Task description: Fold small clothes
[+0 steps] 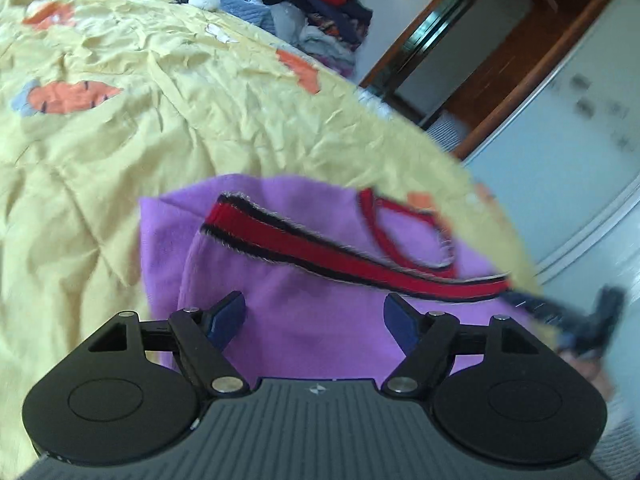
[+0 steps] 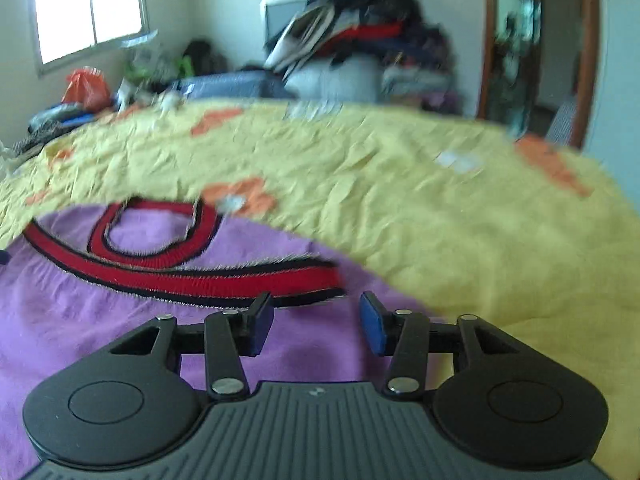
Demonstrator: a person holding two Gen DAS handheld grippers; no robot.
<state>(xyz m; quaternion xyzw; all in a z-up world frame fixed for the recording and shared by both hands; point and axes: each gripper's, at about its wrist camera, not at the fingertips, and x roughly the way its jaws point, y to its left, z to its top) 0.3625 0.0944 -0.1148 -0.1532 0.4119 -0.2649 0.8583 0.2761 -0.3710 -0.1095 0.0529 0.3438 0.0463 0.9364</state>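
A small purple garment (image 1: 320, 320) with a red band edged in black (image 1: 340, 252) lies folded on the yellow bedspread (image 1: 160, 140). My left gripper (image 1: 314, 314) is open and empty, just above the purple cloth below the red band. In the right wrist view the same garment (image 2: 100, 320) lies at the lower left, its red band (image 2: 192, 280) and red neck loop (image 2: 152, 232) on top. My right gripper (image 2: 316, 320) is open and empty at the garment's right edge, close to the end of the red band.
The yellow bedspread (image 2: 440, 220) has orange and blue patches. A heap of clothes (image 2: 360, 52) is piled at the far side of the bed. A wooden door frame (image 1: 500, 80) and a white wardrobe (image 1: 580, 160) stand beyond the bed's edge. A window (image 2: 88, 4) is at the far left.
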